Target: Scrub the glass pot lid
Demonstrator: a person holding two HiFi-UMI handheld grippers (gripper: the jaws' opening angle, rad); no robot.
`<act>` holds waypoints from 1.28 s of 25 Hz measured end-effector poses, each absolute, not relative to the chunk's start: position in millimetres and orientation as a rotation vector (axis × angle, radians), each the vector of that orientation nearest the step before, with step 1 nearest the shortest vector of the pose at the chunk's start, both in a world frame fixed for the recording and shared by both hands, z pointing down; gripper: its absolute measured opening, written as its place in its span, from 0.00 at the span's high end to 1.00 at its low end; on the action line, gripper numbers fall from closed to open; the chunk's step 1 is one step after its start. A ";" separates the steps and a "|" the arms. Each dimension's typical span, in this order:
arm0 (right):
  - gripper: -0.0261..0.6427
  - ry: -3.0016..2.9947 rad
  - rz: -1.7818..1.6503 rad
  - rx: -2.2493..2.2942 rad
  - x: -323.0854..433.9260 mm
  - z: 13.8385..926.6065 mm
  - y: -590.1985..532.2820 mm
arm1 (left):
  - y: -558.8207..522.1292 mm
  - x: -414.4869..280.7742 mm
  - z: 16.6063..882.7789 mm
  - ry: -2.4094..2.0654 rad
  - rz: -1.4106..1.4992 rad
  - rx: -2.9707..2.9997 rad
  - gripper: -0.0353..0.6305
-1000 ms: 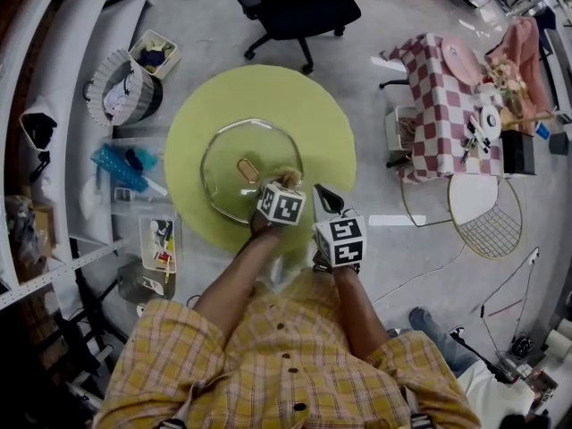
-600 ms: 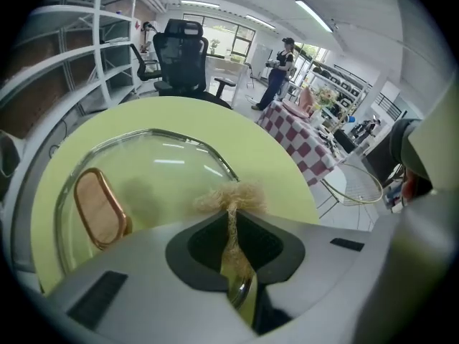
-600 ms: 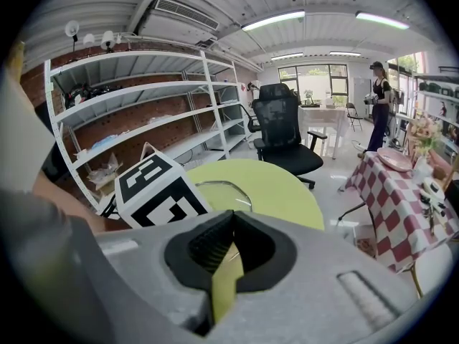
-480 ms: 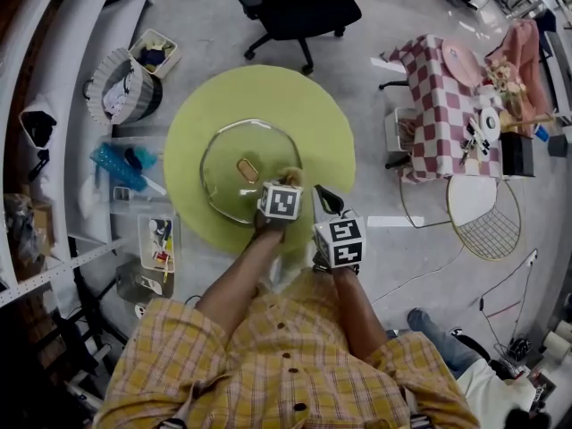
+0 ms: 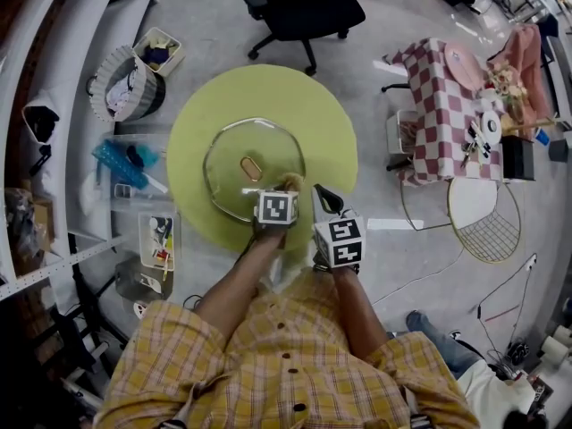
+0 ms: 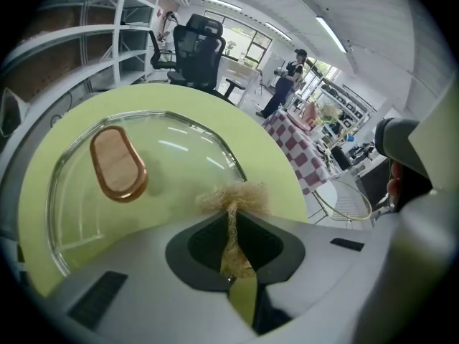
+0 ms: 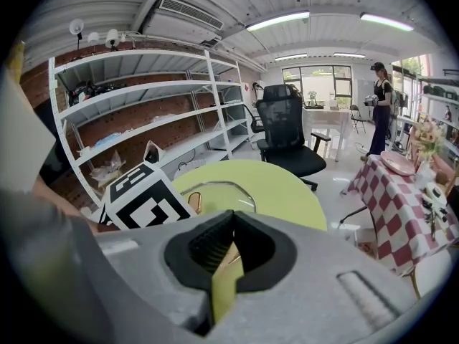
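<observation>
The glass pot lid (image 5: 253,170) lies flat on a round yellow-green table (image 5: 313,105), with its copper-rimmed handle (image 5: 251,169) in the middle. My left gripper (image 5: 286,188) is shut on a tan fibrous scrubber (image 5: 290,182) that rests at the lid's near right rim. The left gripper view shows the scrubber (image 6: 234,199) pinched between the jaws, its tuft against the glass lid (image 6: 165,170), to the right of the handle (image 6: 118,163). My right gripper (image 5: 323,200) hovers just right of the left one, over the table's near edge, shut with nothing in it (image 7: 224,253).
A black office chair (image 5: 299,3) stands beyond the table. A checkered table (image 5: 442,105) with clutter and a wire stool (image 5: 487,217) are to the right. On the left are a laundry basket (image 5: 125,88), plastic bins (image 5: 134,172) and shelving. A person (image 7: 378,106) stands far off.
My left gripper has shifted slightly to the left along the lid's near right rim with the scrubber in it. The right gripper has stayed put.
</observation>
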State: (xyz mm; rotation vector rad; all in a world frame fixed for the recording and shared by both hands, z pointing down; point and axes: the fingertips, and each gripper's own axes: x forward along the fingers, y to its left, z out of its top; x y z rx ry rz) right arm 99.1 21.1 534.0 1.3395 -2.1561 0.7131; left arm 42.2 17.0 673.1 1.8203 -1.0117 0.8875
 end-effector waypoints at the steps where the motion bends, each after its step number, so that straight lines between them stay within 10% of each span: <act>1: 0.96 -2.157 0.711 1.339 98.1 533.2 21.3 | 16.6 42.6 672.8 -1.011 0.868 1.824 0.89; 32: 0.96 -2.194 0.676 1.305 74.2 516.5 28.5 | 16.5 -33.6 655.6 -1.118 0.758 1.776 0.89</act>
